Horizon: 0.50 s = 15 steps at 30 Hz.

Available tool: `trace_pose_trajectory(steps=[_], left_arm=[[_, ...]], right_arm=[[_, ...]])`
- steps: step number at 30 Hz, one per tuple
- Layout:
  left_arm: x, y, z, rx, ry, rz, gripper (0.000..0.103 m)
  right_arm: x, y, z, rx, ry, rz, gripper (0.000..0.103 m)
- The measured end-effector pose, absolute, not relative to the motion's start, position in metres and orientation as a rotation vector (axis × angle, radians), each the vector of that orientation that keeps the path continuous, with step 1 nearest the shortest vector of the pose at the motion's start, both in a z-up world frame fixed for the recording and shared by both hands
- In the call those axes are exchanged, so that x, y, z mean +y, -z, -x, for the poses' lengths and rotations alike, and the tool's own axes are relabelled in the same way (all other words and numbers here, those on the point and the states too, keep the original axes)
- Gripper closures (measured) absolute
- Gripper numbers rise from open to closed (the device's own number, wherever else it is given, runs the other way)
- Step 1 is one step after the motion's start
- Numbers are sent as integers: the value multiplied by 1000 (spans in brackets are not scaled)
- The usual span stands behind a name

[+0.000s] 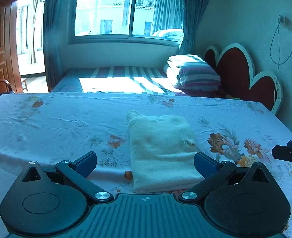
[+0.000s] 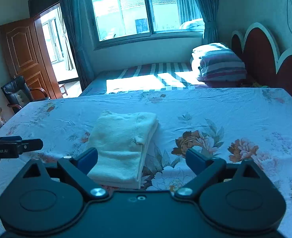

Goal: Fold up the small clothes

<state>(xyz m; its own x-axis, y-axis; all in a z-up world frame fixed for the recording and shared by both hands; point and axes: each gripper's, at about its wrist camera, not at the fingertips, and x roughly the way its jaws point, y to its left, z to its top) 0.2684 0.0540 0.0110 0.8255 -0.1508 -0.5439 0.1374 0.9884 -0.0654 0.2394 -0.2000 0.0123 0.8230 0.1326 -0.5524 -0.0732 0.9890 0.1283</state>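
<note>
A cream-white small garment (image 1: 161, 150) lies folded into a neat rectangle on the floral tablecloth (image 1: 46, 130). It also shows in the right wrist view (image 2: 122, 148). My left gripper (image 1: 145, 161) is open and empty, its blue pads spread wide just in front of the garment's near edge. My right gripper (image 2: 141, 158) is open and empty, with the garment near its left pad. The right gripper's tip shows at the right edge of the left wrist view (image 1: 288, 152). The left gripper's tip shows at the left edge of the right wrist view (image 2: 17, 145).
The table's far edge (image 2: 165, 93) borders a striped bed (image 2: 155, 73) with stacked pillows (image 2: 219, 63) and a red heart-shaped headboard (image 2: 264, 59). A black chair (image 2: 19, 93) and a wooden door (image 2: 25, 55) stand at the left.
</note>
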Motion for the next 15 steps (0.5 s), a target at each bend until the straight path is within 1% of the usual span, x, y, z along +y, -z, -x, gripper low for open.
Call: trace_pose_trajectory(steps=[6, 10, 15], left_arm=[[44, -24, -194, 552, 150, 17, 0], [34, -31, -146, 549, 135, 29, 0], [31, -45, -85, 504, 133, 18, 0]], right_arm=[[-187, -25, -185, 560, -114, -101, 7], [-176, -32, -137, 522, -94, -15, 7], [-183, -45, -81, 472, -76, -8, 7]])
